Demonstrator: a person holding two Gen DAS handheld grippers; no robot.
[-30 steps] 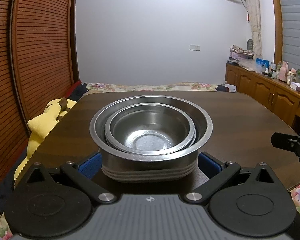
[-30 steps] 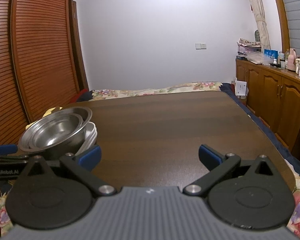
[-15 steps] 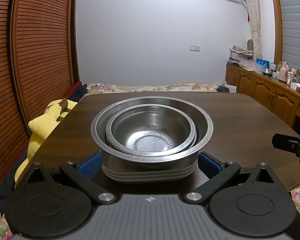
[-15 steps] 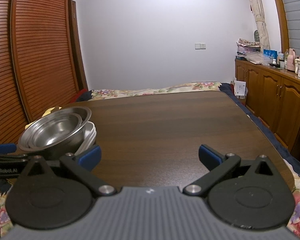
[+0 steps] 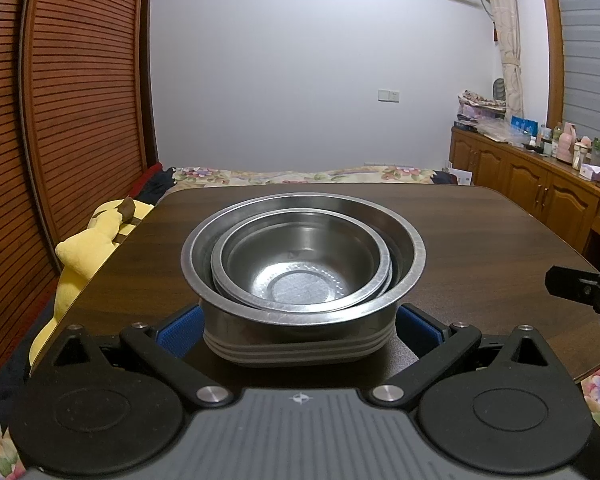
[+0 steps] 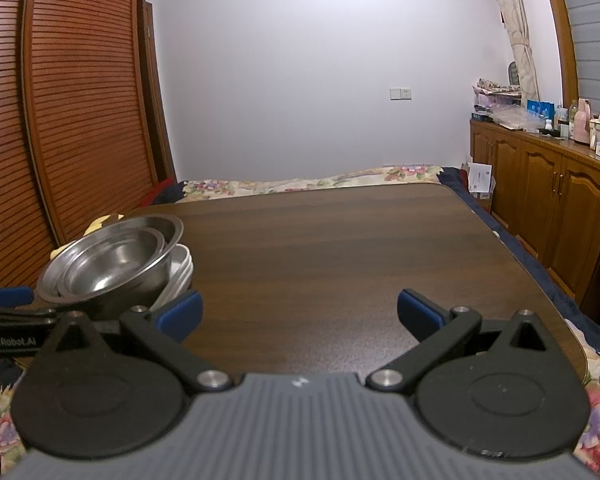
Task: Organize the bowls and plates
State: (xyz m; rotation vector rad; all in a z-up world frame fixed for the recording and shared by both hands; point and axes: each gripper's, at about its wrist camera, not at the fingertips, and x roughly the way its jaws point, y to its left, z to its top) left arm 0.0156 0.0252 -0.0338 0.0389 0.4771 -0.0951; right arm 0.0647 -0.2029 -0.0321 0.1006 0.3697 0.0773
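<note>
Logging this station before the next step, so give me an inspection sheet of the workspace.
Surface: dark wooden table, bare apart from the stack.
Job's things: nested steel bowls on stacked white plates, near the table's left edge.
Clutter: nothing seen.
Grippers: left tongs open, straddling the stack; contact unclear. Right tongs open, empty.
Cables: nothing seen.
Surroundings: yellow plush toy, slatted wardrobe doors, wooden sideboard, floral bedding.

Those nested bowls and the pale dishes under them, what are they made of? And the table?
The nested bowls look like stainless steel: grey, shiny, with reflections and a dimpled base. The pale dishes beneath seem matte white, perhaps ceramic or melamine; only stacked rims show. The table looks like dark wood or wood-grain laminate, with a slight sheen.
</note>
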